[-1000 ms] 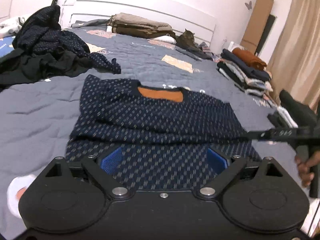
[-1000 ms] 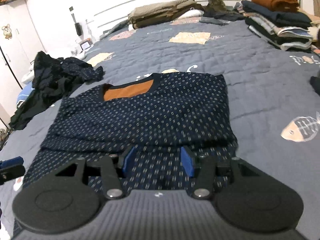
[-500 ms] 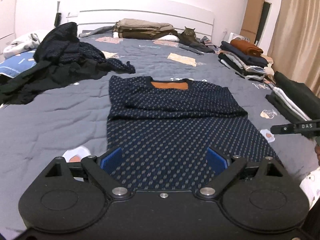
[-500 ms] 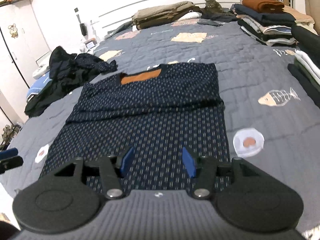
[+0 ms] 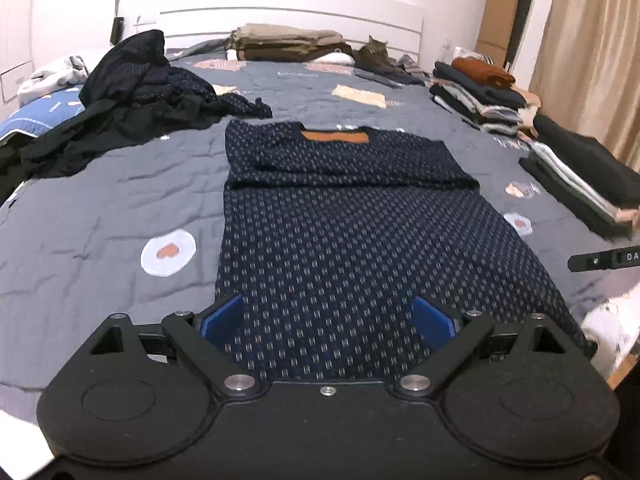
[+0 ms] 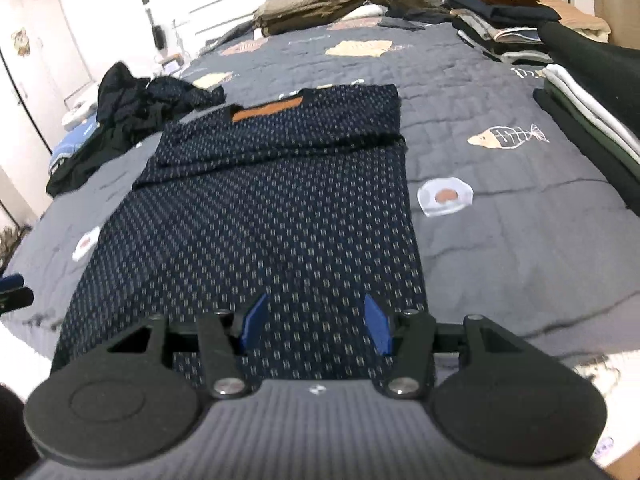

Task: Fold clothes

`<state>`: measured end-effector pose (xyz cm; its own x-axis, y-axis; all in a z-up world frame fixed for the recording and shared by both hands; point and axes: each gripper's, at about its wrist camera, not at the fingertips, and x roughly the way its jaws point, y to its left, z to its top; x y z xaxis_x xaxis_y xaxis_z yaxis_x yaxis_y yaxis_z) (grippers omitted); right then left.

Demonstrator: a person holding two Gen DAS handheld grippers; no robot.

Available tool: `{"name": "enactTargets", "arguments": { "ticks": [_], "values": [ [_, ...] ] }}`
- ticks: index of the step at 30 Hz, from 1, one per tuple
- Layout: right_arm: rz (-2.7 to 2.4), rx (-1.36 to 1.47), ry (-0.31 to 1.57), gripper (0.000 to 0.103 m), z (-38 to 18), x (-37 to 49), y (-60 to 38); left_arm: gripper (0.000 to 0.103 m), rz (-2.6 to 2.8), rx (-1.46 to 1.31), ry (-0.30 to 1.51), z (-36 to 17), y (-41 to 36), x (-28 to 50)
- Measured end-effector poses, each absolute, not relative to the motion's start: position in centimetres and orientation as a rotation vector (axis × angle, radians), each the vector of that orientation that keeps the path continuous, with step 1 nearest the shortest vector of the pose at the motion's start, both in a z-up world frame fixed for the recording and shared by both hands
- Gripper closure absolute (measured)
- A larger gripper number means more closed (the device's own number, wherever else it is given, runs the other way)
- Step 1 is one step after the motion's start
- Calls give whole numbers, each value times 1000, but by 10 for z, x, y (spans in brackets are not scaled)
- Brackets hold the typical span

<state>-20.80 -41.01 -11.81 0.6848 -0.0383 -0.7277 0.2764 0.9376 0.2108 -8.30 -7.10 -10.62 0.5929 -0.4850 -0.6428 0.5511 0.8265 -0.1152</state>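
Observation:
A navy dotted sweater (image 5: 340,216) with an orange neck lining lies flat on the grey bedspread (image 5: 100,184), its sleeves folded across the chest. In the right wrist view the same sweater (image 6: 264,200) stretches away from me towards the headboard. My left gripper (image 5: 328,316) hovers over the sweater's near hem, jaws wide open, nothing between the blue pads. Over the hem's right part my right gripper (image 6: 316,320) stands half open and holds nothing. A tip of the right gripper (image 5: 604,260) shows at the right edge of the left wrist view.
A heap of dark unfolded clothes (image 5: 132,108) lies at the left. Folded stacks (image 5: 480,92) line the right side, with another dark stack (image 5: 580,176) nearer. Folded brown items (image 5: 284,42) and a cat (image 5: 376,50) sit by the headboard.
Both grippers have drawn back from the folded sleeves towards the sweater's hem, so the whole sweater now shows. The jaws of both look much as before.

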Motion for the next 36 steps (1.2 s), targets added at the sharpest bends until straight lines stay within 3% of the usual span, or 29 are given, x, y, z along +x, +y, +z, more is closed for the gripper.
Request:
{"name": "enactTargets", "arguments": {
  "ticks": [11,17,33,35,36],
  "values": [
    [-217,343,917,50,-142,-247,-429,12,-555,135,857,-119,-20,-82],
    [-226,393,968,50,-158,-258,-440,24,-561,151,925,-133,-7,-83],
    [-206,436,1025,50,-185,-258,-450,24,-523,41,1042,-182,-13,-74],
    [-193,460,1028,50,-190,-257,-451,29,-536,46,1063,-186,-15,-74],
    [-194,458,1040,50,-192,-256,-450,37,-541,57,1063,-187,-16,-73]
  ]
}}
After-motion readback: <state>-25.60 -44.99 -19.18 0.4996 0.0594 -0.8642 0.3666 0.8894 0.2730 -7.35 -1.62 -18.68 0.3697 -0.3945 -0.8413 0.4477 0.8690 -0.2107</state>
